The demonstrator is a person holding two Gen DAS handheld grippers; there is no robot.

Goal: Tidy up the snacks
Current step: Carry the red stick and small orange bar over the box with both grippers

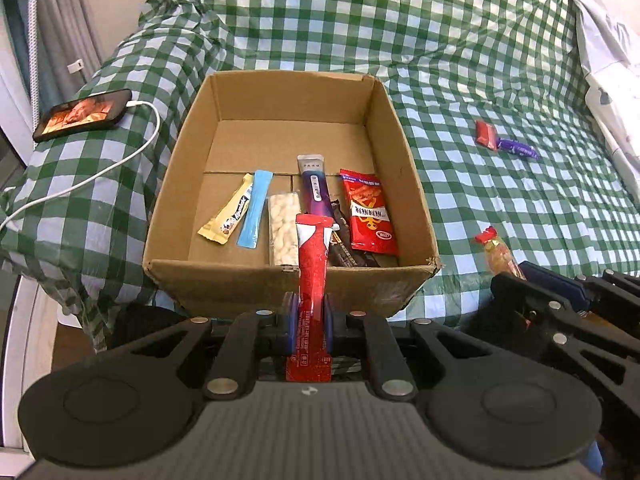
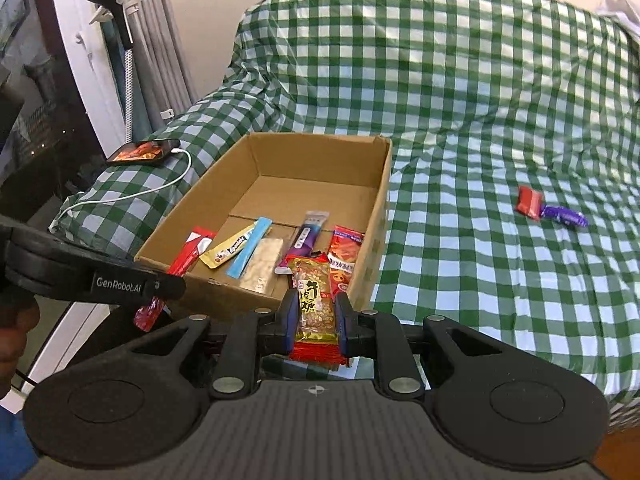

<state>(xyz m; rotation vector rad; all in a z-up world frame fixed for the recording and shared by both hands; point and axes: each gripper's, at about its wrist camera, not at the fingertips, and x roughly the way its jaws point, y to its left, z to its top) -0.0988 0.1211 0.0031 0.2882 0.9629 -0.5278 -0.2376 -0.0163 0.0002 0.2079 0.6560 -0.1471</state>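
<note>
An open cardboard box (image 1: 256,92) (image 2: 384,184) sits on a green checked cloth and holds several snack packs. My left gripper (image 1: 311,316) is shut on a long red stick packet (image 1: 313,264), whose top reaches over the box's near wall. From the right wrist camera that red stick packet (image 2: 188,256) shows at the left under the left gripper's arm. My right gripper (image 2: 316,316) is shut on a peanut candy bar (image 2: 314,296) in a clear and gold wrapper, just before the box's near right corner. A red packet (image 1: 486,134) (image 2: 529,201) and a purple one (image 1: 518,149) (image 2: 564,216) lie on the cloth at the right.
A phone (image 1: 82,114) (image 2: 142,152) with a lit screen and a white cable (image 1: 100,176) lies left of the box. White bedding (image 1: 608,52) bunches at the far right. Curtains (image 2: 160,40) and a clip stand (image 2: 120,8) rise at the left past the bed's edge.
</note>
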